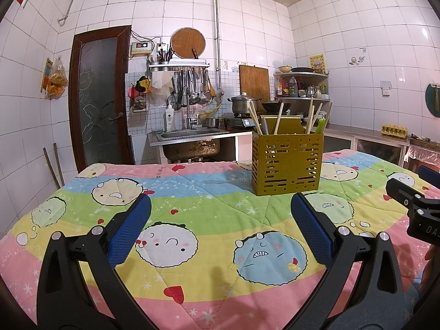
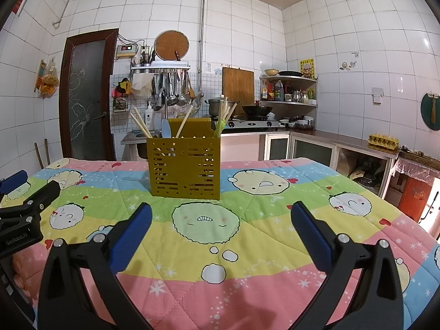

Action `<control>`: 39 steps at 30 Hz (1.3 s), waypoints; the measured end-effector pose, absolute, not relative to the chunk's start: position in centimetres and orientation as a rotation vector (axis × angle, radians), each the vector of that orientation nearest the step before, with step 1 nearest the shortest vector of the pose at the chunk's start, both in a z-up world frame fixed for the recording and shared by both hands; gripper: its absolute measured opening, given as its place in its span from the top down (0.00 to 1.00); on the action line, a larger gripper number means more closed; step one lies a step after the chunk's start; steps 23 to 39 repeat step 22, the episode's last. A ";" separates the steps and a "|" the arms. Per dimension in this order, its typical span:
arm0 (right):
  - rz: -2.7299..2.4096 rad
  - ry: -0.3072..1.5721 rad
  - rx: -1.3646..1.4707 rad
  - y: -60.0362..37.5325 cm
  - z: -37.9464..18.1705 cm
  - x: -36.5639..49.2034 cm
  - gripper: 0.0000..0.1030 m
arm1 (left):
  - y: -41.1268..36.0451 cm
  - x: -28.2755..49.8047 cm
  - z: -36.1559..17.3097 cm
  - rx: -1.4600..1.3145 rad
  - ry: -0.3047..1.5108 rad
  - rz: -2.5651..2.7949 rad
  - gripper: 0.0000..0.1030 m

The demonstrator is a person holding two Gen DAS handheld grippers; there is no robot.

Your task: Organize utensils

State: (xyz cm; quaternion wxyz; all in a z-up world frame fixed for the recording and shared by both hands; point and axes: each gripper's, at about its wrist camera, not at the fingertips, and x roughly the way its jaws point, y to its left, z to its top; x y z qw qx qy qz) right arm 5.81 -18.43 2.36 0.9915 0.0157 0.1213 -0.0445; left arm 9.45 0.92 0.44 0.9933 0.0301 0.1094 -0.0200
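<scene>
Left tongs [image 1: 220, 217]: mine, spread wide, gripping nothing, low centre of frame.
Right tongs [image 2: 220, 220]: equally wide, nothing between the pads — also low centre.
Holder [image 2: 184, 167]: yellow slotted caddy, upright on the quilt [image 2: 247, 247], mid-frame, well ahead of both.
Chopsticks [image 2: 140, 126]: leaning loosely out of its top, beside a green utensil [image 2: 220, 128].
Next move, I judge: approach from above, pinch one stick near its upper end — lift straight, steadying the caddy with the other tongs.
</scene>
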 end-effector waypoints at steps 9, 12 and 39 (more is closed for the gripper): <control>-0.089 0.242 0.020 -18.0 2.3 5.6 0.04 | 0.8 9.5 0.5 0.062 0.220 -0.037 0.05; -0.089 0.243 0.020 -17.9 2.3 5.6 0.04 | 0.6 9.5 0.5 0.066 0.219 -0.035 0.05; -0.088 0.251 0.020 -17.8 2.3 5.6 0.04 | 0.1 9.6 0.4 0.068 0.229 -0.043 0.05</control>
